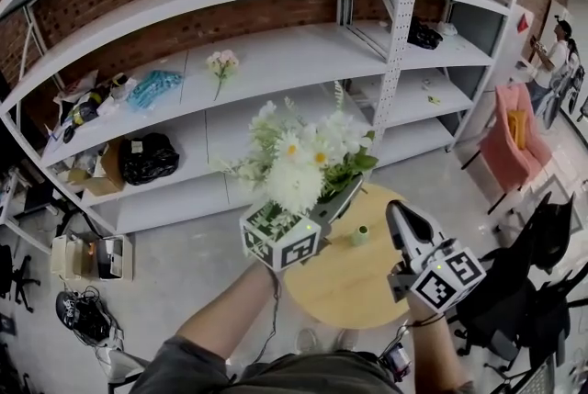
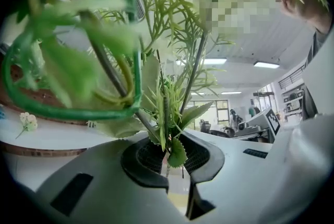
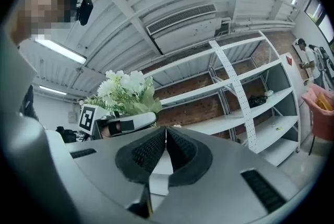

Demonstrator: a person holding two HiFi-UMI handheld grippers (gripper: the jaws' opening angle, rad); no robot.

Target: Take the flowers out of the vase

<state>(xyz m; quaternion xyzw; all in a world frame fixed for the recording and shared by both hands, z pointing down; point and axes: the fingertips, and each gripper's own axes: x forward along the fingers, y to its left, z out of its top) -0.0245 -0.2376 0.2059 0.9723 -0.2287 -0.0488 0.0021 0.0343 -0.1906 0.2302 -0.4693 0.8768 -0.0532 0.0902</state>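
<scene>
**Inspector:** Report the fixed items, largest first.

**Operator:** A white shelving rack (image 1: 276,43) stood against a brick wall and filled the upper part of the head view. Below it, a round wooden desk (image 1: 354,291) stood on the grey floor. A pink chair (image 1: 514,140) stood at the right, apart from the desk. A black bag (image 1: 149,158) lay on a lower shelf at the left.

**Inspector:** State the location of the flowers.

**Operator:** The flowers (image 1: 299,158), a bunch of white blooms with green leaves, were out of the vase (image 1: 359,236). They were held up over the far left edge of the desk, with the blooms uppermost.

**Inspector:** State the condition of each hand-held gripper.

**Operator:** The left hand-held gripper (image 1: 344,196) was clenched on the flower stems (image 2: 166,129). Its own view showed the green stems and one serrated leaf pinched between the two black pads. The right hand-held gripper (image 1: 397,216) was closed, its pads pressed together with nothing between them. It was held over the right side of the desk, with the left one visible in its view at upper left.

**Inspector:** Report the remaining small items.

**Operator:** The vase, small and green, stood upright on the desk between the two hand-held grippers, near the right one and touching neither. A small sprig (image 1: 221,63) of pale flowers lay on a middle shelf of the rack, well apart from the desk.
</scene>
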